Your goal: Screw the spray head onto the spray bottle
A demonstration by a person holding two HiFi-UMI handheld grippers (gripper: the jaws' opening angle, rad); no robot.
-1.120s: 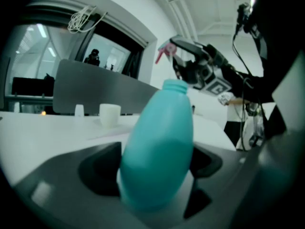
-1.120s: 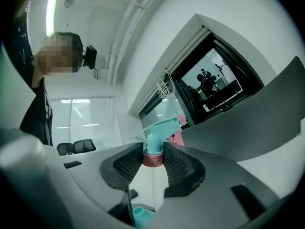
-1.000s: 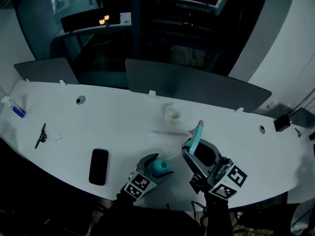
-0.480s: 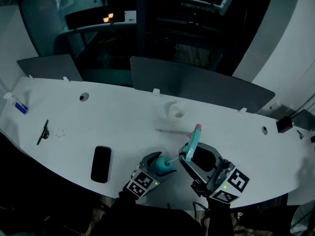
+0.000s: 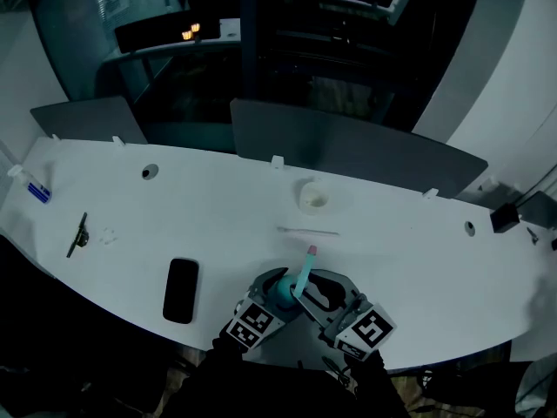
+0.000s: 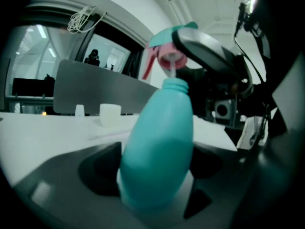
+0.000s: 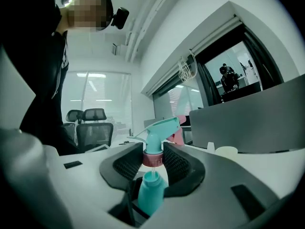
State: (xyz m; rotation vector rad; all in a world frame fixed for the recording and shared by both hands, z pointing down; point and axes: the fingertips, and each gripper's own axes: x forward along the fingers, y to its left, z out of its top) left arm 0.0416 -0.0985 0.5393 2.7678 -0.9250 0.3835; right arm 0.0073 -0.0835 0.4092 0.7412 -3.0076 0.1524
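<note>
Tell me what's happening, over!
Left tongs gripping bottle. Right tongs holding spray head just above its neck, not screwed on. Nothing in the way.

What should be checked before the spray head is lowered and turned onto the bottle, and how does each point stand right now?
1. Left gripper grips the spray bottle: ok, jaws press its body on both sides.
2. Right gripper grips the spray head: ok, pads clamp its pink collar.
3. Dip tube enters the bottle neck: ok.
4. Collar seated on the neck: not ok, a gap shows between them.
5. Collar square to the neck: cannot tell.
</note>
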